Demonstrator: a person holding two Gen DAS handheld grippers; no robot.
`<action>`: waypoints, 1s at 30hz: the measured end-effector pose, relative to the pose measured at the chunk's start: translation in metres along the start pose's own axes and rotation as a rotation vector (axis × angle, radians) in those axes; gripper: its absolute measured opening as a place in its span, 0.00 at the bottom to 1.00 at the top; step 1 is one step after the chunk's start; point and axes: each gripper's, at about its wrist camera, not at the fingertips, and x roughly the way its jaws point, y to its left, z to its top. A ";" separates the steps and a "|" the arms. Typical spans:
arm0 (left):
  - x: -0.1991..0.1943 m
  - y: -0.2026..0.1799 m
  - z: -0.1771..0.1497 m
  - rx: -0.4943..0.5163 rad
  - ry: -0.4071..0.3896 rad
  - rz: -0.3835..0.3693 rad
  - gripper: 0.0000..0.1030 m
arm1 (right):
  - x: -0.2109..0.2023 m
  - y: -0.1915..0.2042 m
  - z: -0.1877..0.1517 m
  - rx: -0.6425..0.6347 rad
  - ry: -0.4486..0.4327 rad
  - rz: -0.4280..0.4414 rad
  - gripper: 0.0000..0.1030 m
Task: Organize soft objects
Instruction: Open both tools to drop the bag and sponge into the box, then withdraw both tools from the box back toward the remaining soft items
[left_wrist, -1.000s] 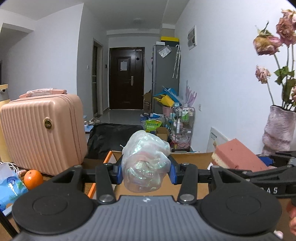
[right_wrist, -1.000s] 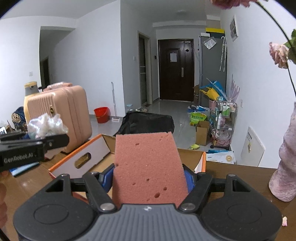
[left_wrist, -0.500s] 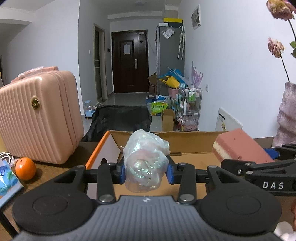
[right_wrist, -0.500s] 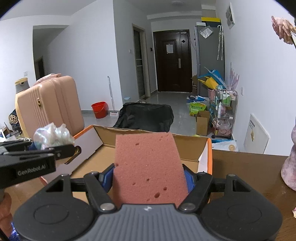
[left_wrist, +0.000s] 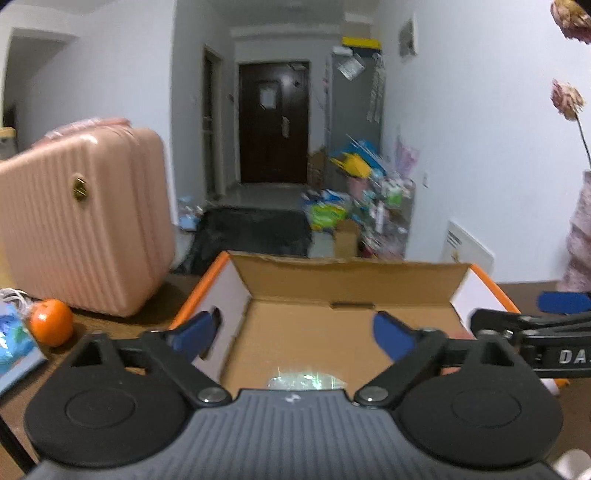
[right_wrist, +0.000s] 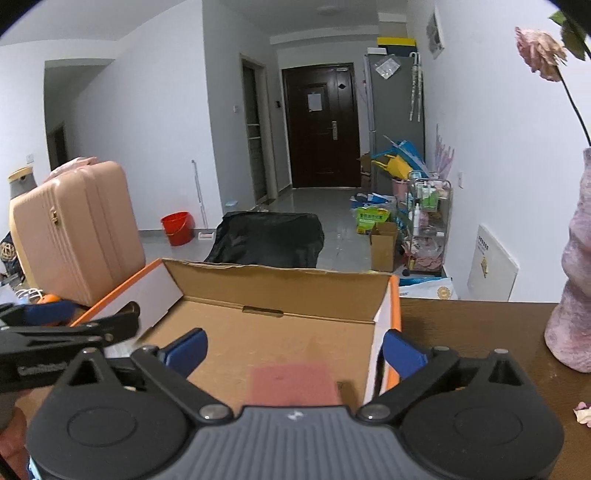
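Cardboard box (left_wrist: 347, 280) on counter (right_wrist: 480, 325) | left view only: left hand-held gripper (left_wrist: 293, 332) just sprung apart, crinkly plastic bundle (left_wrist: 304, 382) dropped inside box | right view only: right hand-held gripper (right_wrist: 295, 350) just opened wide, pink sponge (right_wrist: 293, 384) lying on box floor

Pink sponge (right_wrist: 293, 384) and iridescent bag (left_wrist: 304, 382) lie inside the box (right_wrist: 280, 291).

Black linkage arms, blue pads on left gripper (left_wrist: 293, 330) and right gripper (right_wrist: 293, 349); silver pivot screws, ribbed grey housing, partly legible white lettering.
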 end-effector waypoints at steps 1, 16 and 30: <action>-0.002 0.000 0.000 0.001 -0.014 0.014 1.00 | -0.001 -0.001 0.000 0.004 -0.001 -0.005 1.00; -0.007 0.009 0.004 -0.038 -0.006 0.021 1.00 | -0.011 0.002 0.002 -0.017 -0.010 -0.034 1.00; -0.027 0.011 0.000 -0.038 -0.020 0.008 1.00 | -0.037 0.005 0.002 -0.040 -0.044 -0.053 1.00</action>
